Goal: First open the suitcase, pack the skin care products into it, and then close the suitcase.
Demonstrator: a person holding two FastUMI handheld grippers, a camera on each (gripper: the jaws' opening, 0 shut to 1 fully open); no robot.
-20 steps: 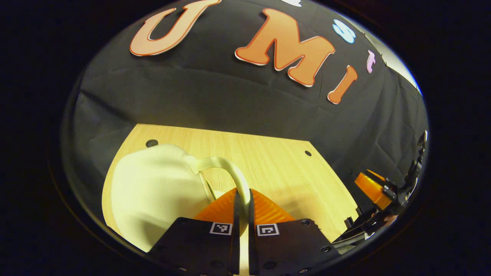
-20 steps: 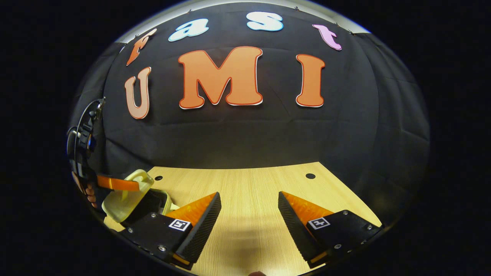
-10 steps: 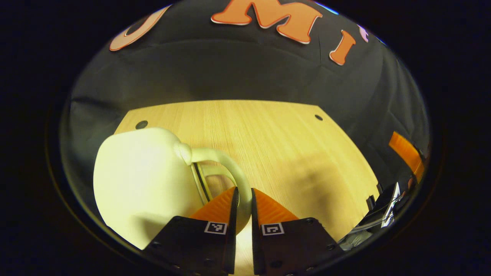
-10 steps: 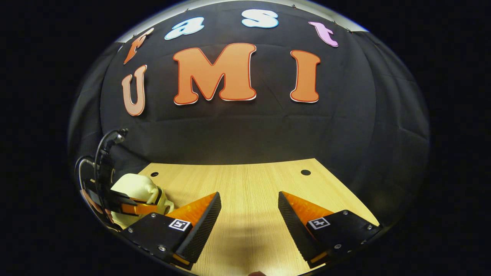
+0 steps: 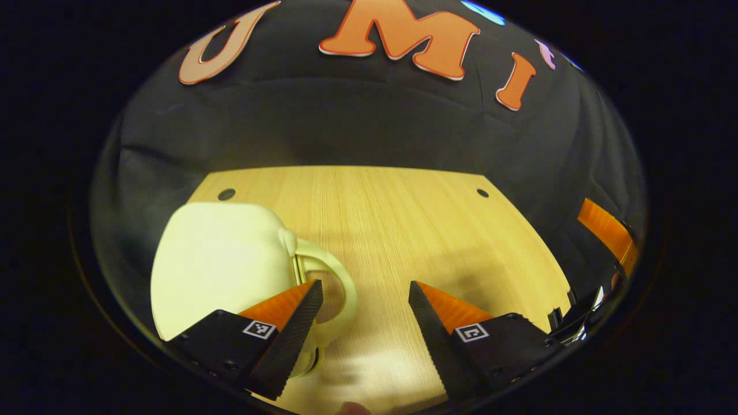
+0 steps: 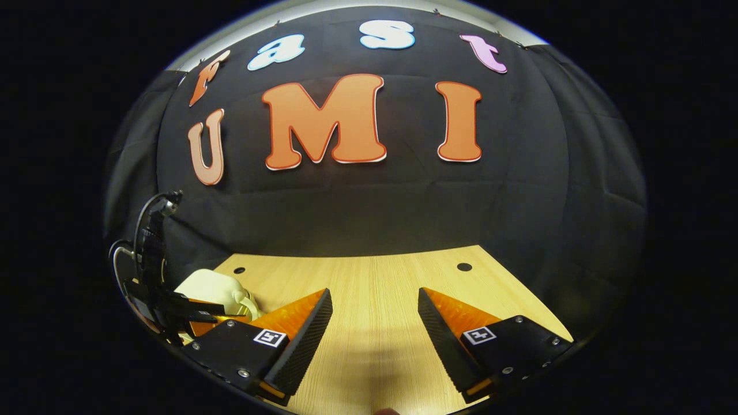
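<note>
In the left gripper view, the left tool (image 5: pixel 363 311) is spread wide and holds nothing. Its left finger lies over the loop handle (image 5: pixel 334 288) of a small cream suitcase (image 5: pixel 222 259), and its right finger stands over bare wood. The suitcase lies closed on the near left of the desk (image 5: pixel 403 219), handle pointing right toward the middle.

In the right gripper view, the right tool (image 6: pixel 375 323) is also wide open and empty, hovering over the desk's near middle, with the suitcase far off to its left.

The case looks like a smooth, hard, rounded shell, probably light and likely to slide on the wood. The stiff handle seems the surest place to grip, since the curved body offers the fingers little purchase.

Half a second ago the left tool was pinched shut on the handle; now it has let go. A second ago the lid stood raised; now it sits down.
</note>
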